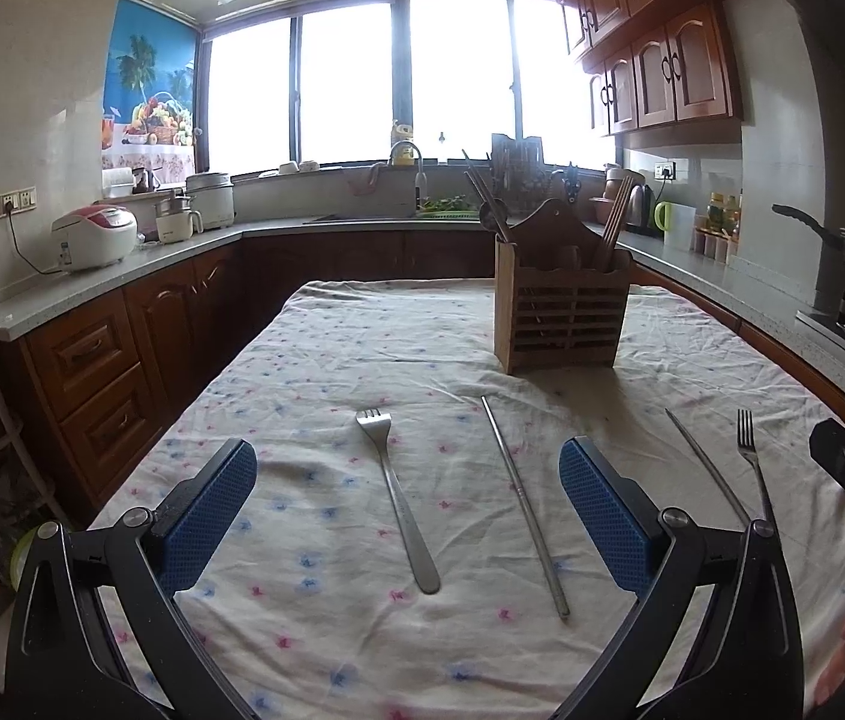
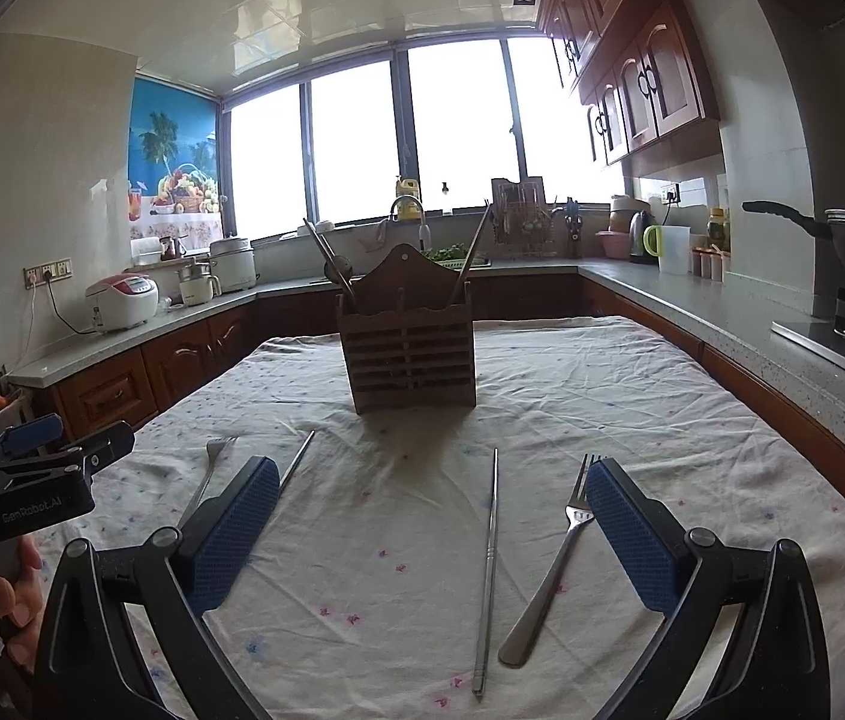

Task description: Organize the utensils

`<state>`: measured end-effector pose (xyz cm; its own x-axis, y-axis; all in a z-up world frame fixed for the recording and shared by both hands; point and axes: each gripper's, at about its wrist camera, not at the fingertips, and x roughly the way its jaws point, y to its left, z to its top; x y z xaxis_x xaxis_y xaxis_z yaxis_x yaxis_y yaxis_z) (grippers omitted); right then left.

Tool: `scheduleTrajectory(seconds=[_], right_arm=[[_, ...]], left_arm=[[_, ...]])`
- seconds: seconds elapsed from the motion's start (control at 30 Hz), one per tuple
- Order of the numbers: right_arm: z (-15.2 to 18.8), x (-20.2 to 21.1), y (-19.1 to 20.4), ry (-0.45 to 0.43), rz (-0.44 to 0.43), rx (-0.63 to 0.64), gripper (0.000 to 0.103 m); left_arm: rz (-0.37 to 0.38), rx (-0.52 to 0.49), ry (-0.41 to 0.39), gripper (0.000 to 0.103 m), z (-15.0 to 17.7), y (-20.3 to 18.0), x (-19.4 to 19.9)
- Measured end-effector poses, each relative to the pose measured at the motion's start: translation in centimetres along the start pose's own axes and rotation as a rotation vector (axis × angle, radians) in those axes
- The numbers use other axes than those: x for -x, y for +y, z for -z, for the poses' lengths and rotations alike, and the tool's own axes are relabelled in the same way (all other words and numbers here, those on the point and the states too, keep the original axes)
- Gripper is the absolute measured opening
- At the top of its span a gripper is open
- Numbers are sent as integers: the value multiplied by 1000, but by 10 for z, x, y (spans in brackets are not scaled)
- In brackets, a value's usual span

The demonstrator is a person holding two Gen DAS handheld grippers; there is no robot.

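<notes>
Steel forks and chopsticks lie flat on the flowered tablecloth (image 1: 326, 630), all on the near side of the wooden utensil holder (image 1: 560, 312). That holder stands upright and already has some chopsticks and a spoon poking out of it.

Left of the holder and nearer to us lie one fork (image 1: 396, 498) and one chopstick (image 1: 524, 504). Both sit between the fingers of the left gripper (image 1: 407, 516), which hangs above them with its jaws wide apart and nothing in them. Each one points its long way toward the holder, prongs at the far end.

Right of the holder lie the other chopstick (image 2: 487, 564) and the other fork (image 2: 554, 564). They sit under the right gripper (image 2: 431, 546), which is also wide apart and holding nothing.

So each gripper is closest to its own pair. Since the pieces run the same way the fingers point, I think a straight drop and a squeeze across the thin handle would work.
</notes>
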<state>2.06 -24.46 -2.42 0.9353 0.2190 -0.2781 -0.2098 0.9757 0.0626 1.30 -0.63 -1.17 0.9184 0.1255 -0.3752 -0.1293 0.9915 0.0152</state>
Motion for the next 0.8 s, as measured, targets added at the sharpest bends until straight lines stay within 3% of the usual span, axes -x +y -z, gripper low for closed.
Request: scheduleTrajectory(seconds=[0.8], right_arm=[[4, 4, 8, -28, -6, 41, 103]], left_arm=[[12, -3, -51, 103, 0, -1, 10]])
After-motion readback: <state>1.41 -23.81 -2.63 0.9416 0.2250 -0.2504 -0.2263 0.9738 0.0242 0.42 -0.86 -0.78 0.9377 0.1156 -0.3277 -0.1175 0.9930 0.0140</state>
